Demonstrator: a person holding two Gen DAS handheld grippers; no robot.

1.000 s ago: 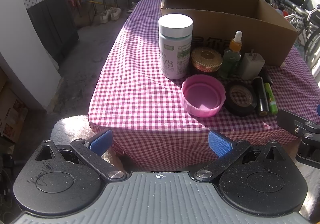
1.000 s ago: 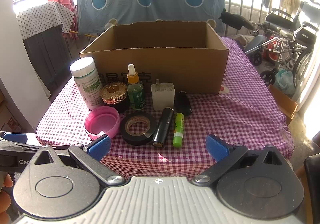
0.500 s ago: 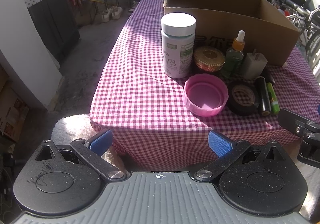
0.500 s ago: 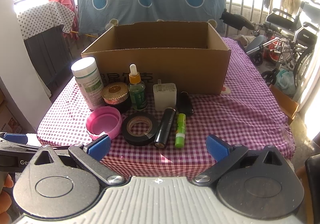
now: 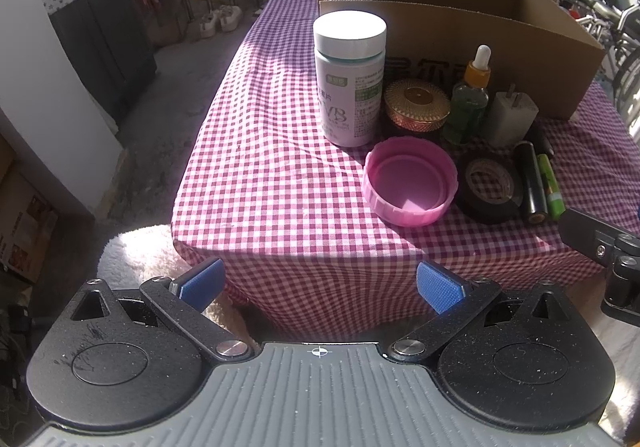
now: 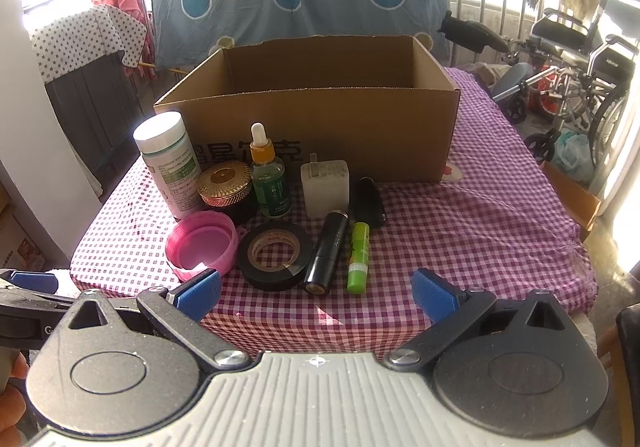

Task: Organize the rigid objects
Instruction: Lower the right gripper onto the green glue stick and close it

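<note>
nothing is picked up yet: the left gripper (image 5: 318, 283) and the right gripper (image 6: 316, 289) both hang short of the table edge, fingers spread wide and holding nothing, so this looks like the approach before a first grasp. the rigid objects sit in a tight cluster on the checked tablecloth (image 6: 480, 223), in front of the open cardboard box (image 6: 320, 119), which appears empty as far as its inside shows. in the right wrist view the white pill bottle (image 6: 168, 163) stands at 10 o'clock, with the gold-lidded jar (image 6: 226, 181), dropper bottle (image 6: 270, 175) and white charger plug (image 6: 325, 187) in a row toward 12; nearer lie the pink lid (image 6: 200, 247), black tape roll (image 6: 276, 255), black tube (image 6: 326, 257) and green glue stick (image 6: 358, 257). the next move likely calls for lining up on an outer item, such as the pink lid at 1 o'clock in the left view, and lifting it over the box's front wall. crowding is the obstacle: items touch or nearly touch, and the tall bottles could tip.
</note>
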